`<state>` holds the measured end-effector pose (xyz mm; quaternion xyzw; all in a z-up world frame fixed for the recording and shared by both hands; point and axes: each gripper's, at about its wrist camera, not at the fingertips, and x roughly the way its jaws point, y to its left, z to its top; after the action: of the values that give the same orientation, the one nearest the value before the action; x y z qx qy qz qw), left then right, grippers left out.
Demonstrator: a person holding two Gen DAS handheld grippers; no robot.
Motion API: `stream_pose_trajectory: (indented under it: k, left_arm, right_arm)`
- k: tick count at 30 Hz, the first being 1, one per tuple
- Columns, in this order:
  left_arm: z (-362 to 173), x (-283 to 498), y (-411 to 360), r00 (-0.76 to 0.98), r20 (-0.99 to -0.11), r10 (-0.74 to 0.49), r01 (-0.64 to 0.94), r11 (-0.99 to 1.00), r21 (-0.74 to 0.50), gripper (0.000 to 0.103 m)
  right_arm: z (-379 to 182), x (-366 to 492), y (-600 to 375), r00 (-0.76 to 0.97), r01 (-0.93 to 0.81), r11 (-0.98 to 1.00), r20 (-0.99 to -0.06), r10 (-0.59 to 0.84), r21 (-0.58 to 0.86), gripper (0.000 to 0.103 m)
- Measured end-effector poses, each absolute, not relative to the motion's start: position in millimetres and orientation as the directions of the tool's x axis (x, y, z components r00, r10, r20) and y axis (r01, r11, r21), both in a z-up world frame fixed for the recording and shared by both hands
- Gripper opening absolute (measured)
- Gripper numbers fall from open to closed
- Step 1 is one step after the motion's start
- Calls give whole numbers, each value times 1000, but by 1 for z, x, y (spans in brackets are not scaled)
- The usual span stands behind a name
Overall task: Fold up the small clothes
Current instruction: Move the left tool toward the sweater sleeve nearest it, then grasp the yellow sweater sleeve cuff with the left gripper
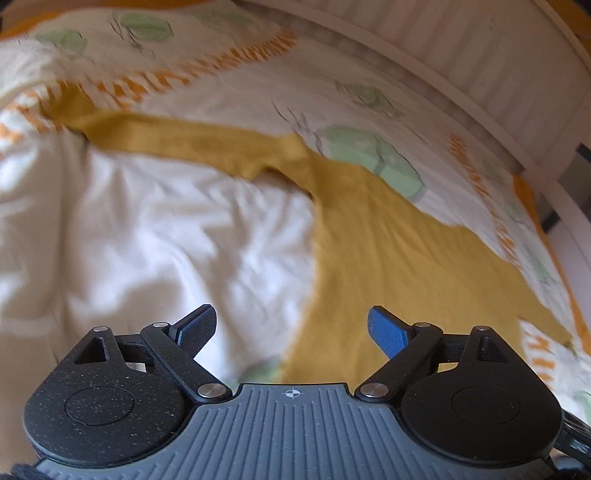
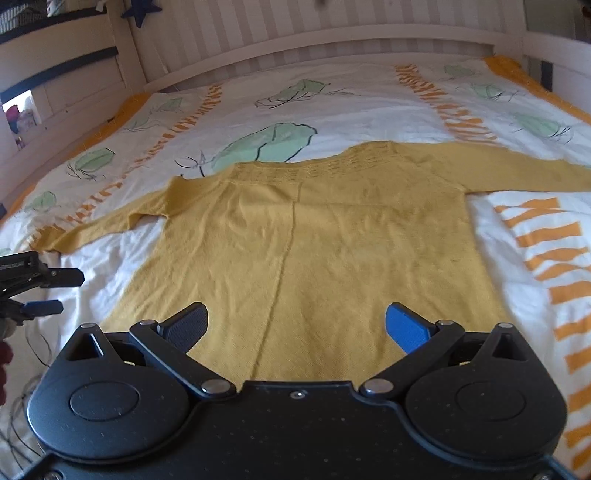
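Right wrist: sweater (image 2: 295, 236) flat; both my grippers, left (image 1: 291, 334) and right (image 2: 295, 328), gape empty; I'd pinch the left sleeve (image 2: 110, 221) cuff first.

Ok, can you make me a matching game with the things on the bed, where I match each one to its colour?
Things:
1. long-sleeved knitted sweater
2. leaf shapes printed on the bedspread
3. slatted wooden headboard
4. star decoration hanging on the wall

Colours:
A. dark blue
B. mustard yellow
C. white
D. pale green

Pairs: 1-B, 2-D, 3-C, 4-A
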<state>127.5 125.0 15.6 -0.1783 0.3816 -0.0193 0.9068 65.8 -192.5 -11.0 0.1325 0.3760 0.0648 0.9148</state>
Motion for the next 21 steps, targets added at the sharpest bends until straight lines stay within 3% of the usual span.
stream_pose_trajectory:
  k: [7, 16, 21]
  left_arm:
    - [33, 183, 196, 763, -646, -9, -212, 941, -264, 90]
    - [-2, 232, 276, 706, -699, 119, -408, 875, -262, 90]
    - [-6, 252, 282, 719, -669, 189, -418, 886, -199, 90]
  right_arm:
    - [-15, 92, -182, 717, -30, 952, -657, 233, 305, 102]
    - [-19, 118, -163, 703, -76, 951, -660, 265, 300, 102]
    - [-24, 129, -154, 687, -95, 949, -670, 282, 302, 102]
